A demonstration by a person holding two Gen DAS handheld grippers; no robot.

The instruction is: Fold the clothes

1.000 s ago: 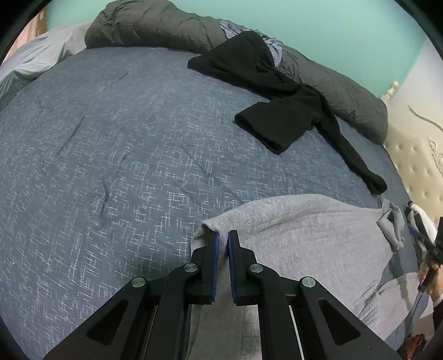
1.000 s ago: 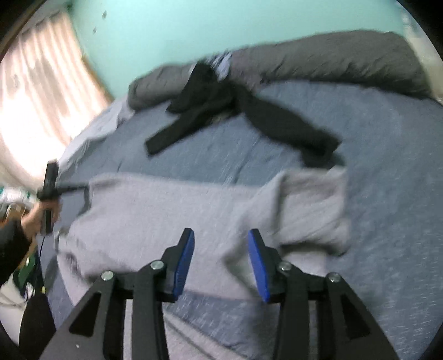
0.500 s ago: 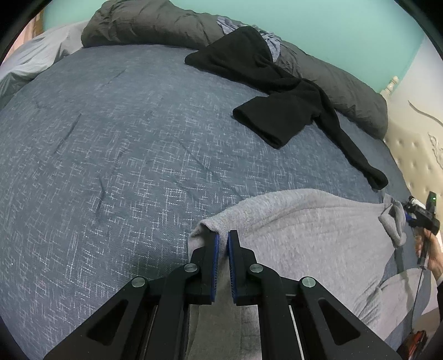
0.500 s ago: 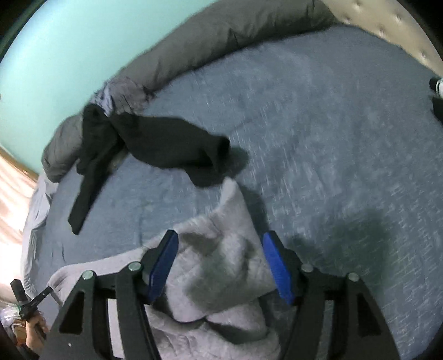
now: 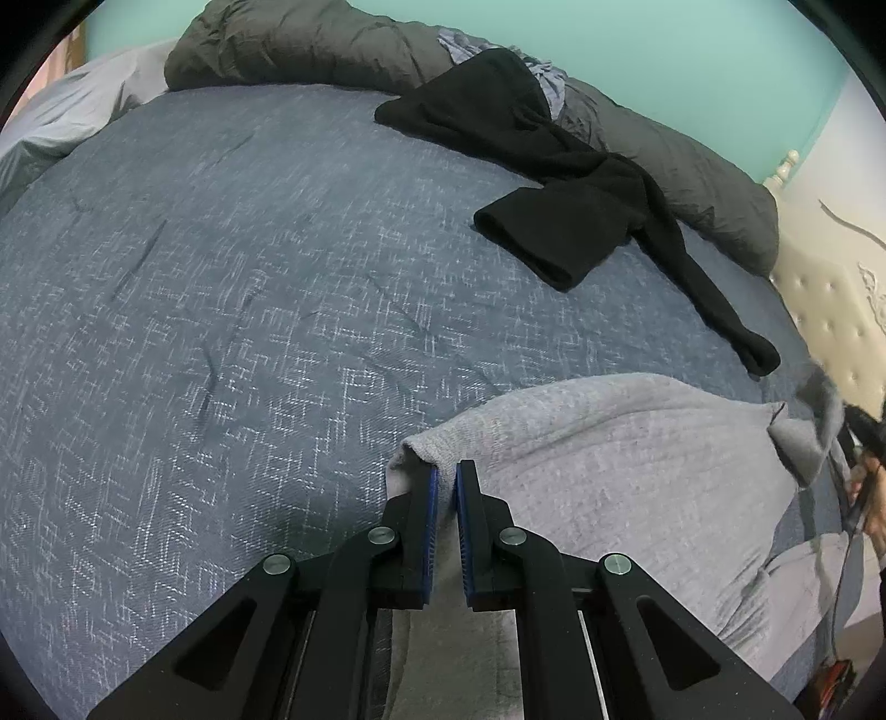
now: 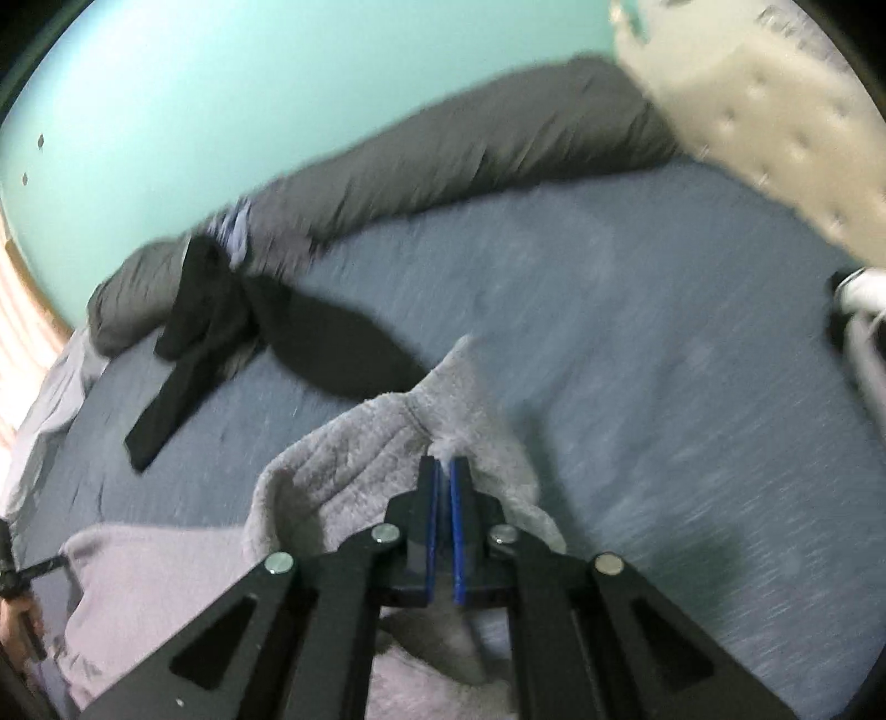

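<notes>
Right tool (image 6: 443,471) now clamped on grey sweater (image 6: 354,465)

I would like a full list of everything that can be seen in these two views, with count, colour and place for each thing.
Sweater: one, light grey, near edge of the bed, pinched at two spots by the tools.
Black garment: one, black, spread across the far part of the bed, its top on the duvet.
Bed cover: one, blue-grey, under all the clothes.
Duvet: one, dark grey, bunched along the far side by the wall.
Blue cloth: one, pale blue, tucked in the duvet behind the black garment.
Headboard: one, cream, padded, at the right end.
Wall: mint green, behind the bed.
Left tool: black with blue pads, shut on the sweater.
Right tool: same, shut on the sweater.
</notes>
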